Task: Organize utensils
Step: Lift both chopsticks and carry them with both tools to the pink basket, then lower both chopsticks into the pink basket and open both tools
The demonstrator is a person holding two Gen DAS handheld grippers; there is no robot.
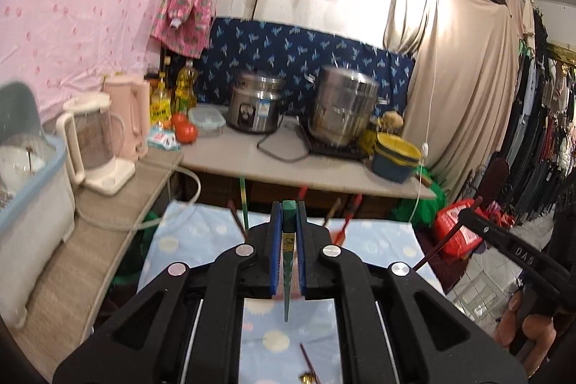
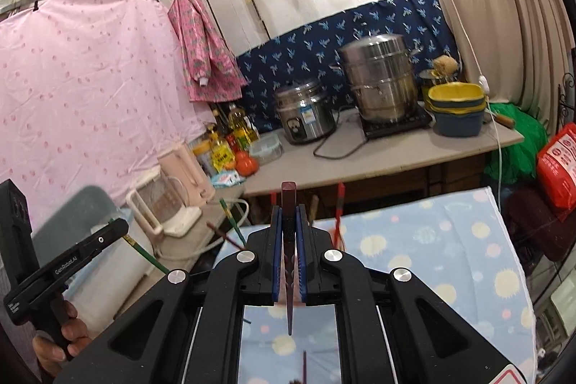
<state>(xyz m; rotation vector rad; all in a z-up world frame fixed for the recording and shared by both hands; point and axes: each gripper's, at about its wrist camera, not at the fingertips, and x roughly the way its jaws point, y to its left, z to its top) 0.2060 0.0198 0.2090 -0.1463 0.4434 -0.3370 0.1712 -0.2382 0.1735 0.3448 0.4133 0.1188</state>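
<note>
My left gripper [image 1: 288,209] is shut on a green chopstick [image 1: 288,261] that runs along the fingers, thick end forward. My right gripper [image 2: 288,209] is shut on a dark red chopstick [image 2: 289,261], held the same way. Both are raised above a table with a light blue dotted cloth [image 2: 450,254]. Several more chopsticks stand up beyond the fingers, green [image 1: 243,204] and red [image 1: 347,215]; what holds them is hidden. A dark red chopstick [image 1: 307,360] lies on the cloth below. The right gripper's side shows in the left wrist view [image 1: 511,240], the left gripper's in the right wrist view [image 2: 72,261].
A counter [image 1: 230,153] behind holds a rice cooker [image 1: 253,105], a steel steamer pot [image 1: 345,107], stacked yellow and blue basins [image 1: 394,155], oil bottles [image 1: 185,85] and tomatoes [image 1: 185,130]. Kettles [image 1: 97,143] and a dish box [image 1: 32,175] stand at left. Hanging clothes [image 1: 540,132] are at right.
</note>
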